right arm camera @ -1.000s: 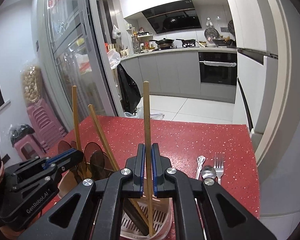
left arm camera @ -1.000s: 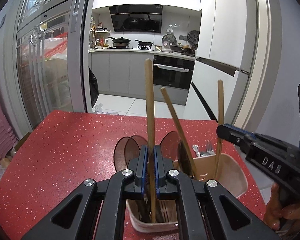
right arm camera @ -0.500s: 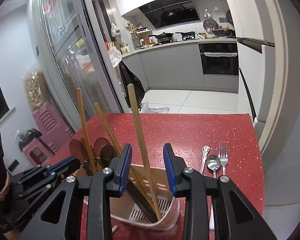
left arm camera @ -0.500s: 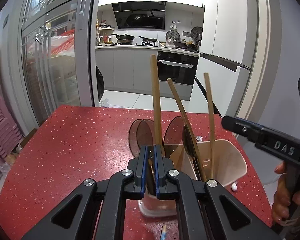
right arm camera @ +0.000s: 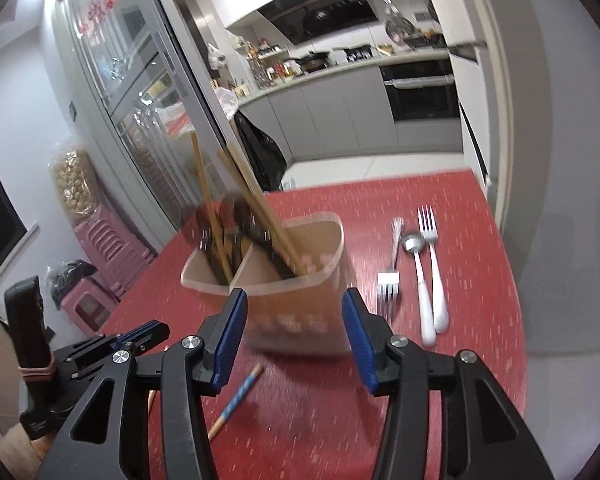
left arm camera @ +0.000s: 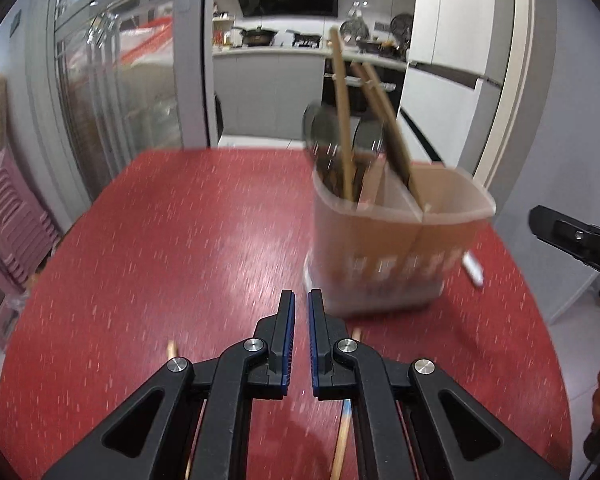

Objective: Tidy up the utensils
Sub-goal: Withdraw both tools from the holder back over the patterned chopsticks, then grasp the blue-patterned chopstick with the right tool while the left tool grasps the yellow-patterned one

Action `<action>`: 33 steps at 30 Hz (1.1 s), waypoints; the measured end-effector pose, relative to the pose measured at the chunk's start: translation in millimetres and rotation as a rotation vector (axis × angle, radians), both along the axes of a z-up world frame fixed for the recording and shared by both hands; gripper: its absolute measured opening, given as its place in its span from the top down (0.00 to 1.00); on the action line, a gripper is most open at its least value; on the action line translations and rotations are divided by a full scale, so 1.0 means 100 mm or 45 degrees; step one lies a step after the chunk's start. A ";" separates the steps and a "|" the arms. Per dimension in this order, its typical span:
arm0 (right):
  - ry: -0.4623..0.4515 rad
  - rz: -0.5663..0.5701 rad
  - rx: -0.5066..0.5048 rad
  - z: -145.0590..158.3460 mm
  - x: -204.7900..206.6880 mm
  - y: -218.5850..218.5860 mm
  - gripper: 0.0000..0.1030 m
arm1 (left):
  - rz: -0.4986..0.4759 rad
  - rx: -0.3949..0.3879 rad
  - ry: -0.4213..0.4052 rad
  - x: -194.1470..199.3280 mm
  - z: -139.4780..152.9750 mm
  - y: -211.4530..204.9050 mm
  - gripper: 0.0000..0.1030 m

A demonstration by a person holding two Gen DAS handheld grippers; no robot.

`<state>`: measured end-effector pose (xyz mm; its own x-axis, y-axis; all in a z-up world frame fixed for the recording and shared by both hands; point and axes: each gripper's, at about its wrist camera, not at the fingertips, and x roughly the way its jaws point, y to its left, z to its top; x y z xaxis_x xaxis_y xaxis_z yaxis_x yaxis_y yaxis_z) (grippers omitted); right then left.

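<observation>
Left gripper (left arm camera: pixel 299 312) has its jaws nearly together with nothing between them, low over the red table (left arm camera: pixel 180 240); right gripper (right arm camera: pixel 294 320) has jaws opening, also empty, the utensil holder (right arm camera: pixel 300 300) seen through the gap but apart from the pads. Holder sits at 1 o'clock in the left view, with wooden chopsticks (left arm camera: pixel 342 120) and dark spoons (right arm camera: pixel 236 220) leaning in it. Loose chopsticks (right arm camera: pixel 236 398) lie on the table at 6 o'clock under the grippers; forks and a spoon (right arm camera: pixel 420 280) lie at 2 o'clock of the holder in the right view. Risks: thin flat chopsticks likely slip or roll away from a closing pinch; a low swing could knock the top-heavy holder; both hands crowd the same spot and may collide
</observation>
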<state>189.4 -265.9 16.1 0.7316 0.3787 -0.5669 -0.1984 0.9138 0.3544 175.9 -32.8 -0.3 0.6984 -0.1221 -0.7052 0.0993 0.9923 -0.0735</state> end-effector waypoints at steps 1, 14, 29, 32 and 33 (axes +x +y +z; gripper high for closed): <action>0.022 -0.001 0.008 -0.04 -0.06 0.01 0.48 | 0.004 0.000 0.013 -0.05 -0.04 0.02 0.70; 0.330 -0.004 0.012 -0.66 -0.47 0.23 0.44 | 0.090 -0.040 0.121 -0.77 -0.44 0.41 0.70; 0.452 0.063 -0.054 -0.88 -0.55 0.70 0.24 | 0.286 0.004 0.155 -1.09 -0.61 1.08 0.00; 0.492 0.069 -0.063 -0.92 -0.51 0.79 0.24 | 0.306 -0.028 0.205 -1.07 -0.70 1.21 0.00; 0.511 0.070 -0.071 -0.94 -0.50 0.83 0.24 | 0.298 -0.041 0.226 -1.05 -0.74 1.24 0.00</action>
<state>139.6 -183.4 -77.5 0.4278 0.3719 -0.8238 -0.1035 0.9256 0.3641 70.9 91.2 -73.9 0.5764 0.0038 -0.8172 -0.1495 0.9836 -0.1009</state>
